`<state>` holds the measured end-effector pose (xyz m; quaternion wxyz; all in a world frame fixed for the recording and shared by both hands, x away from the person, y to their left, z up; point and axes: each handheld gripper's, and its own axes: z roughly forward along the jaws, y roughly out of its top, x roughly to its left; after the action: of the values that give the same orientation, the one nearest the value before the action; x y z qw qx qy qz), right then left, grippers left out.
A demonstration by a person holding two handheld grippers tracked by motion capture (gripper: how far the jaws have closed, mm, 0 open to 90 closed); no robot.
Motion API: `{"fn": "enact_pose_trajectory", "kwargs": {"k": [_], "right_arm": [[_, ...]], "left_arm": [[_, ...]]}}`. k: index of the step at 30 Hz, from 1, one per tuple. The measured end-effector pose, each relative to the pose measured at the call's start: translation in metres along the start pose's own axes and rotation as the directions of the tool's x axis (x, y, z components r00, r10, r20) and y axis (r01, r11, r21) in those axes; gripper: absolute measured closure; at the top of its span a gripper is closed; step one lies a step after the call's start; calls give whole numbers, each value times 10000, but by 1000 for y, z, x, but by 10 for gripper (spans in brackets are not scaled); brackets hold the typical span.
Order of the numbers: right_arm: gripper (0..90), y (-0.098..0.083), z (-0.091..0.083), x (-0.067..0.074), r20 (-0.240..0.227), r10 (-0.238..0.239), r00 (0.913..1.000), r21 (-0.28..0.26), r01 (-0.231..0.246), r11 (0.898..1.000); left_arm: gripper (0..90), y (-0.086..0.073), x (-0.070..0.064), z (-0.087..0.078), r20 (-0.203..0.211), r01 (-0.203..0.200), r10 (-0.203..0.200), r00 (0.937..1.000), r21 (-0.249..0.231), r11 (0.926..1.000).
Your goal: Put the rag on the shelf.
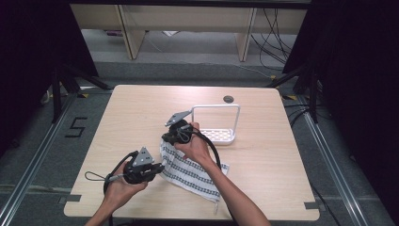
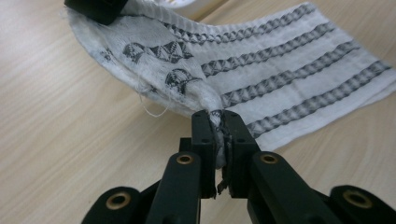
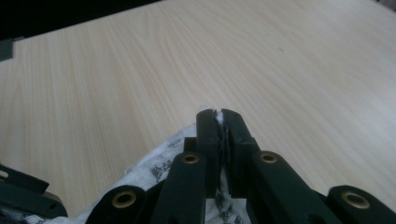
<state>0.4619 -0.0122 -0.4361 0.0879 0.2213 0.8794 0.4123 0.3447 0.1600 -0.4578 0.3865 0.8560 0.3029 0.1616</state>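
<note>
A white cloth (image 1: pixel 190 173) with rows of dark patterned stripes lies partly on the wooden table (image 1: pixel 141 108), its left edge lifted. My left gripper (image 1: pixel 159 167) is shut on a bunched corner of the cloth (image 2: pixel 261 70), pinched between its jaws (image 2: pixel 218 117). My right gripper (image 1: pixel 165 140) is shut on another part of that edge; in the right gripper view a thin sliver of cloth (image 3: pixel 159 163) shows between the closed pads (image 3: pixel 218 113). The right gripper's black jaw (image 2: pixel 95 8) shows at the top left of the left gripper view, clamped on the cloth.
A white rack (image 1: pixel 215 123) with a tall loop handle and a perforated base stands just behind the right hand. A round cable hole (image 1: pixel 228 99) sits near the table's far edge. Bare wood stretches left and right of the cloth.
</note>
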Motion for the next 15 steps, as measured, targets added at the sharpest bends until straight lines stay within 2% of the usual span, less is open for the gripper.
{"fn": "enact_pose_trajectory", "kwargs": {"k": [1,3,5,9,10,11,12,13,14,15], "right_arm": [[874,1,-7,-2,91,-144,9999,-29,144,9999],[873,3,-20,-3,-5,-46,10000,-427,46,9991],[874,3,-33,-6,141,-4,9999,-690,14,9976],[874,3,-59,-11,304,146,9994,-1084,-113,9940],[874,3,-59,-11,304,146,9994,-1084,-113,9940],[874,2,-71,-12,396,409,9984,-1301,-355,9909],[874,2,-71,-12,396,409,9984,-1301,-355,9909],[875,2,-82,-15,591,227,9980,-1634,-127,9865],[875,2,-89,-15,606,388,9974,-1701,-279,9850],[875,2,-96,-15,710,513,9962,-1783,-379,9833]], "left_arm": [[848,3,-1,-2,76,-112,112,9999,-65,9999],[848,11,-1,-6,73,-267,269,9996,-208,9994],[848,20,-3,-10,-2,-457,457,9990,-315,9985],[847,43,-7,-17,50,-1042,1043,9945,-195,9944],[848,43,-7,-17,50,-1042,1043,9945,-195,9944],[847,49,-8,-19,105,-1147,1149,9933,-208,9932],[847,56,-9,-20,138,-1376,1378,9904,-121,9904],[847,62,-11,-22,166,-1522,1524,9882,-103,9883],[847,75,-13,-24,197,-1747,1747,9844,-12,9846],[847,81,-13,-25,201,-1878,1877,9820,27,9822]]}}
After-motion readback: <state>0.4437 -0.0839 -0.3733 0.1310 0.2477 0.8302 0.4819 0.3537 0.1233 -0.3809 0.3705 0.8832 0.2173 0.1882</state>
